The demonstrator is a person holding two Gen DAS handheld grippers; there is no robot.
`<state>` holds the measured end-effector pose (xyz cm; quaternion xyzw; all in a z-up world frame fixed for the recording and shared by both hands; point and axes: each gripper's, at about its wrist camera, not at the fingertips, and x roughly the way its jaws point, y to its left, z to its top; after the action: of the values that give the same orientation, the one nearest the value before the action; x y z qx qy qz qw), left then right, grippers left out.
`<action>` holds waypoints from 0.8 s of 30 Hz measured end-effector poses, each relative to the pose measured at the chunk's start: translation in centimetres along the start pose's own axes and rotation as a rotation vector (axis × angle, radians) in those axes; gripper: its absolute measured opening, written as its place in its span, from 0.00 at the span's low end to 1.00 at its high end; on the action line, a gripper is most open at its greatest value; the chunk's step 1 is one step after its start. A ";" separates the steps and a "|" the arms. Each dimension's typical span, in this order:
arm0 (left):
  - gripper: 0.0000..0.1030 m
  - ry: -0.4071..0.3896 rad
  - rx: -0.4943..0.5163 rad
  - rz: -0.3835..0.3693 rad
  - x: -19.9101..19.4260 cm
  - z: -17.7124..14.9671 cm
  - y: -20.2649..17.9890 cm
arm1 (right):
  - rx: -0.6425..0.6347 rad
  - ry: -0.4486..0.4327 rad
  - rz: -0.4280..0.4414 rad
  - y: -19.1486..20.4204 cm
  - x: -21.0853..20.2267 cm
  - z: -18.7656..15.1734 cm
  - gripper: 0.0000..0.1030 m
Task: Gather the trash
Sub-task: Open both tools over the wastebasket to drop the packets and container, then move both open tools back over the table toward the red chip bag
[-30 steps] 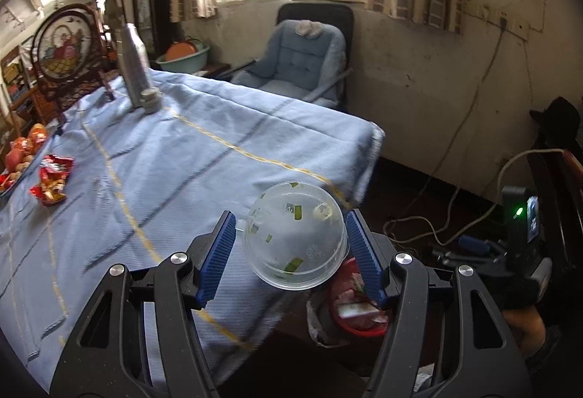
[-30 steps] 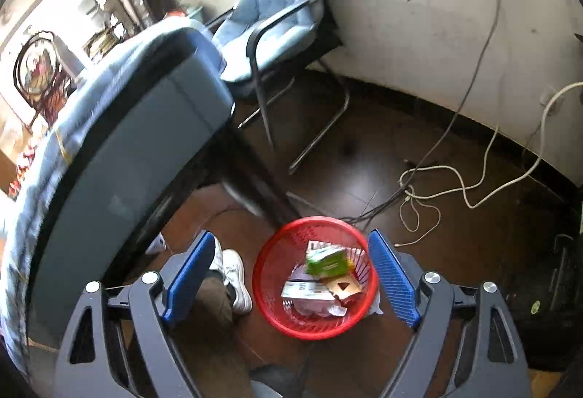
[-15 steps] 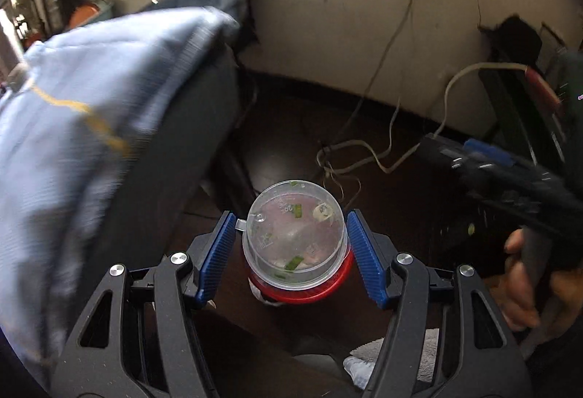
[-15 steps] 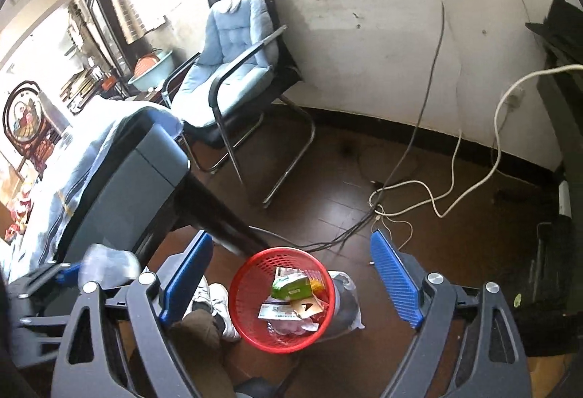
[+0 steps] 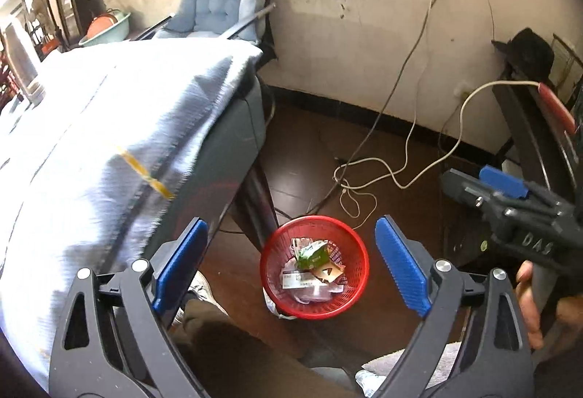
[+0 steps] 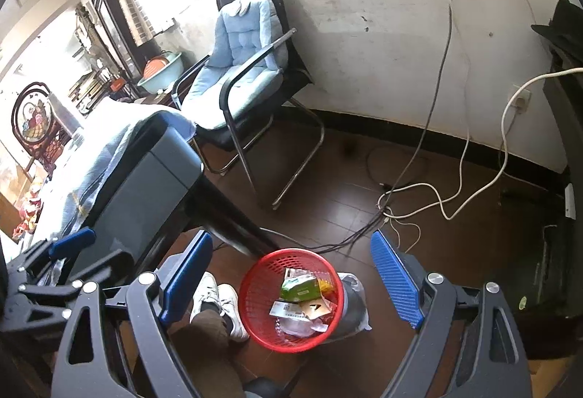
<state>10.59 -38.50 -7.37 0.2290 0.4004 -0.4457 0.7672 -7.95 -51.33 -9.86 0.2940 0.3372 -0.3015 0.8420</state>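
Note:
A red mesh trash basket stands on the dark floor beside the table leg; it also shows in the right wrist view. It holds a green packet, paper wrappers and a clear plastic container. My left gripper is open and empty, held above the basket. My right gripper is open and empty, also above the basket. The left gripper shows at the left edge of the right wrist view; the right gripper shows at the right of the left wrist view.
A table with a blue cloth fills the left. A blue-cushioned chair stands by the wall. Cables trail over the floor. The person's white shoes are beside the basket. A grey bag leans on it.
The left gripper held a clear plastic container over the basket; it has opened and the container now lies in the basket. The right gripper has risen slightly.

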 end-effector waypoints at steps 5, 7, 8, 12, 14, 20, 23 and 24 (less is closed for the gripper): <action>0.89 -0.029 -0.032 0.014 -1.9 -0.2 1.1 | -0.018 -0.011 0.018 1.1 -0.9 0.2 0.84; 0.90 -0.039 -0.044 0.018 -2.6 -0.2 1.6 | -0.028 -0.017 0.023 1.6 -1.3 0.2 0.85; 0.90 -0.045 -0.052 0.020 -3.0 -0.2 1.9 | -0.035 -0.022 0.026 1.9 -1.6 0.2 0.86; 0.90 -0.067 -0.077 0.031 -4.6 -0.3 2.8 | -0.058 -0.042 0.036 3.0 -2.8 0.1 0.87; 0.90 -0.079 -0.089 0.037 -5.4 -0.5 3.1 | -0.066 -0.055 0.042 3.5 -3.5 0.1 0.88; 0.90 -0.137 -0.120 0.059 -8.1 -1.4 4.0 | -0.096 -0.096 0.064 4.8 -5.8 -0.2 0.90; 0.92 -0.166 -0.132 0.068 -9.7 -1.9 4.5 | -0.113 -0.116 0.079 5.8 -7.1 -0.4 0.90; 0.92 -0.180 -0.138 0.075 -10.4 -2.1 4.7 | -0.120 -0.123 0.085 6.1 -7.5 -0.5 0.91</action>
<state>10.84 -29.50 -0.07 0.1497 0.3509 -0.4069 0.8300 -8.29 -44.70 -2.82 0.2381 0.2897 -0.2624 0.8891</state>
